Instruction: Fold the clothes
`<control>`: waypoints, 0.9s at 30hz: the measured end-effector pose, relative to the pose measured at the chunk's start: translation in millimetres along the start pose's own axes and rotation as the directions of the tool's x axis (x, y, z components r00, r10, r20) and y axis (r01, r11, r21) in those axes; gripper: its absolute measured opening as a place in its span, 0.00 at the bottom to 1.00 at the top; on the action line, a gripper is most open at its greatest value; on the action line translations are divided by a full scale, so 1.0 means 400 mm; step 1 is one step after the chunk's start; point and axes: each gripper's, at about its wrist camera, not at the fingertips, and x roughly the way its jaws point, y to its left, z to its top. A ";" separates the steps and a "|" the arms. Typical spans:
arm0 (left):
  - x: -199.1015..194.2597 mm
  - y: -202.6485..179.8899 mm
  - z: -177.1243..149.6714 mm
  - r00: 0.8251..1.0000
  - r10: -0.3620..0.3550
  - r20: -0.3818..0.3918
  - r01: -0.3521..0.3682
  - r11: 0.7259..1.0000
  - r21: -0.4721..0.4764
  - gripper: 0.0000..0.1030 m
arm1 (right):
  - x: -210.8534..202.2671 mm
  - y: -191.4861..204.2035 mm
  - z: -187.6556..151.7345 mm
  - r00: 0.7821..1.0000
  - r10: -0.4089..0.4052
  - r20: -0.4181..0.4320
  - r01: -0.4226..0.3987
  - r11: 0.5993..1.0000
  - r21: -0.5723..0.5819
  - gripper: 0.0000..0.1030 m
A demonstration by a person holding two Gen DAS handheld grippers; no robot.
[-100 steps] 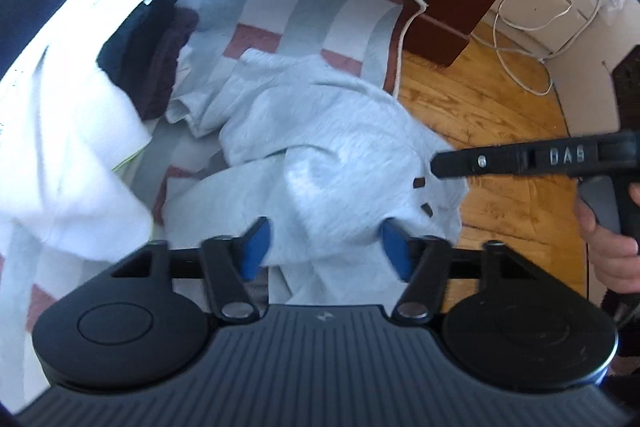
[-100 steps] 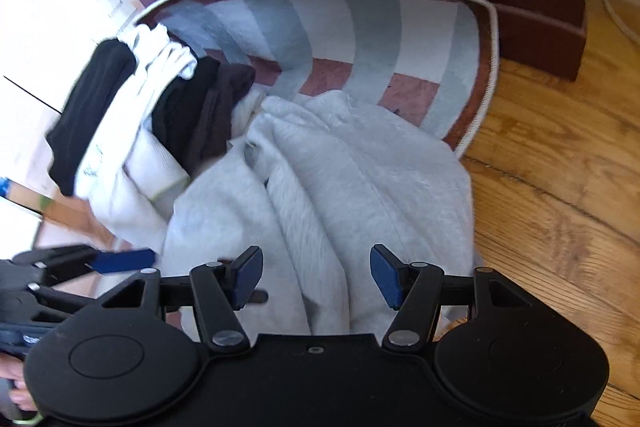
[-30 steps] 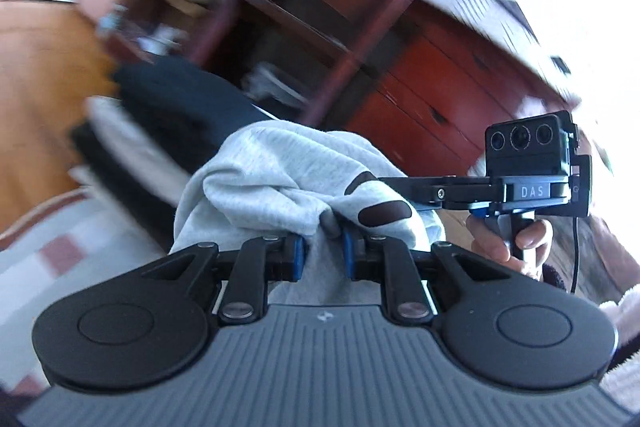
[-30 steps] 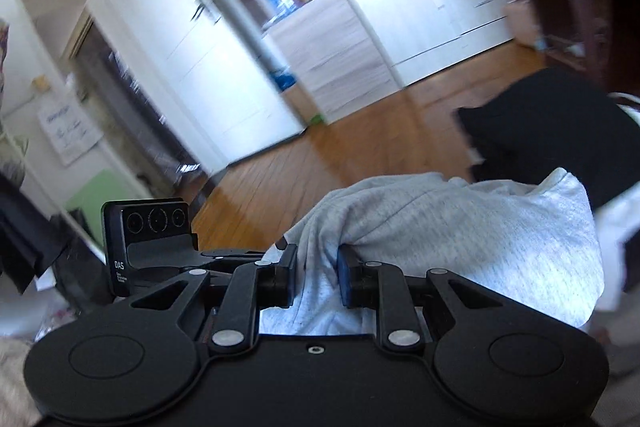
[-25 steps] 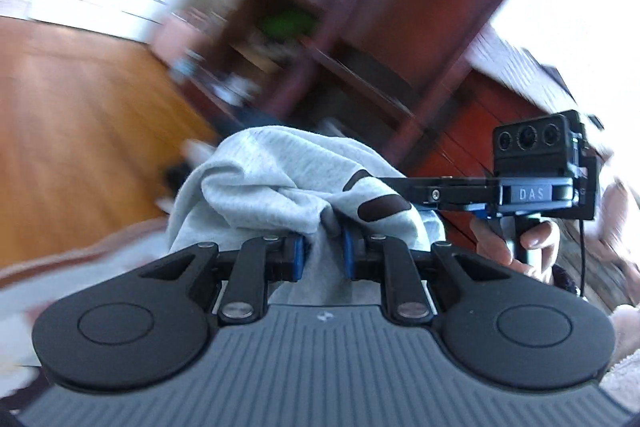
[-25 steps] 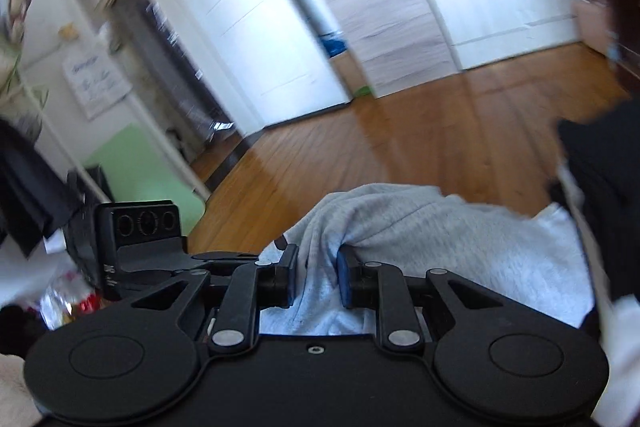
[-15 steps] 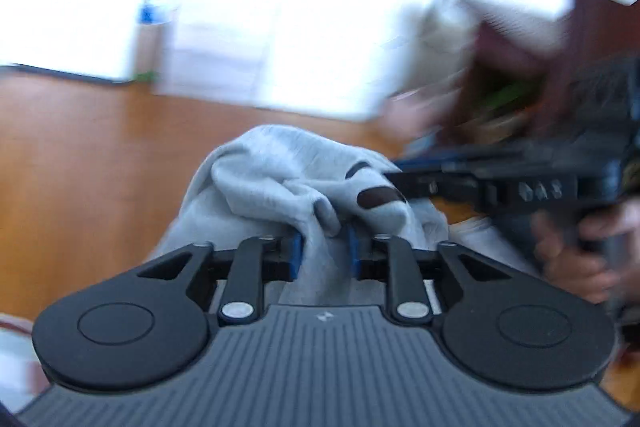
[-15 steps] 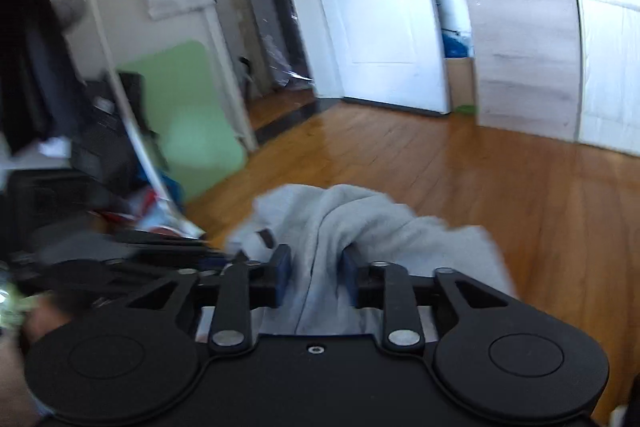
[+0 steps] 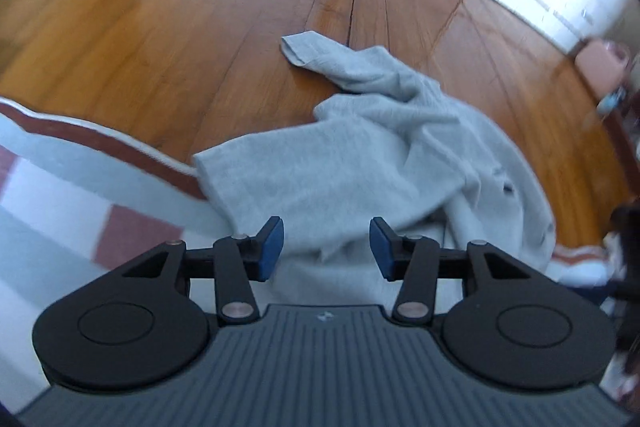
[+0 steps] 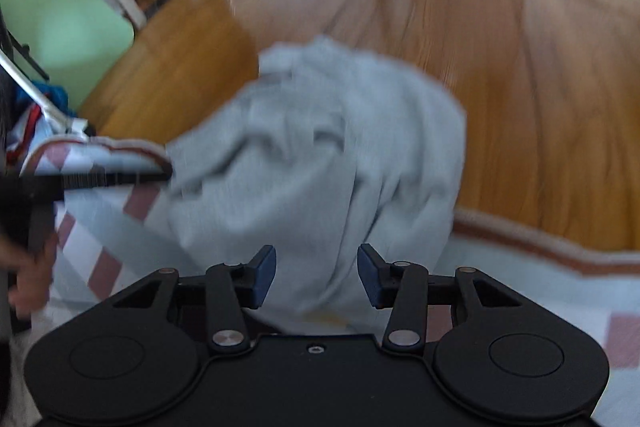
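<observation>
Two grippers, left gripper (image 9: 323, 247) and right gripper (image 10: 316, 277), hovered with jaws wide, gripping nothing, over a rumpled grey garment (image 9: 360, 163) (unfolded) straddling the striped rug's (image 9: 60, 187) edge; spreading flat seemed next.

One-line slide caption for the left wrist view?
Open left gripper above a crumpled grey sweatshirt spread partly on the striped rug, partly on the wooden floor.
</observation>
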 end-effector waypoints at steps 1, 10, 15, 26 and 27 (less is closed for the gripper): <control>0.016 0.007 0.003 1.000 -0.018 0.003 0.018 1.000 -0.008 0.47 | 0.014 -0.009 -0.011 1.000 0.023 -0.017 -0.023 1.000 0.015 0.49; 0.120 0.026 -0.019 0.998 -0.015 -0.056 0.019 0.997 0.080 0.81 | 0.179 -0.038 0.012 0.955 0.240 -0.174 -0.203 0.957 0.206 0.68; 0.131 0.023 -0.030 0.995 -0.003 -0.103 0.013 0.995 0.100 0.81 | 0.177 -0.005 -0.019 0.983 0.154 -0.099 -0.147 0.986 0.080 0.16; 0.000 0.015 -0.033 0.980 -0.191 0.048 0.187 0.979 0.085 0.78 | 0.026 0.033 0.015 0.973 -0.138 0.185 0.163 0.979 -0.124 0.04; -0.008 0.008 -0.033 0.980 -0.185 0.067 0.178 0.979 0.102 0.78 | 0.011 0.030 0.027 0.963 -0.167 0.211 0.196 0.972 -0.126 0.04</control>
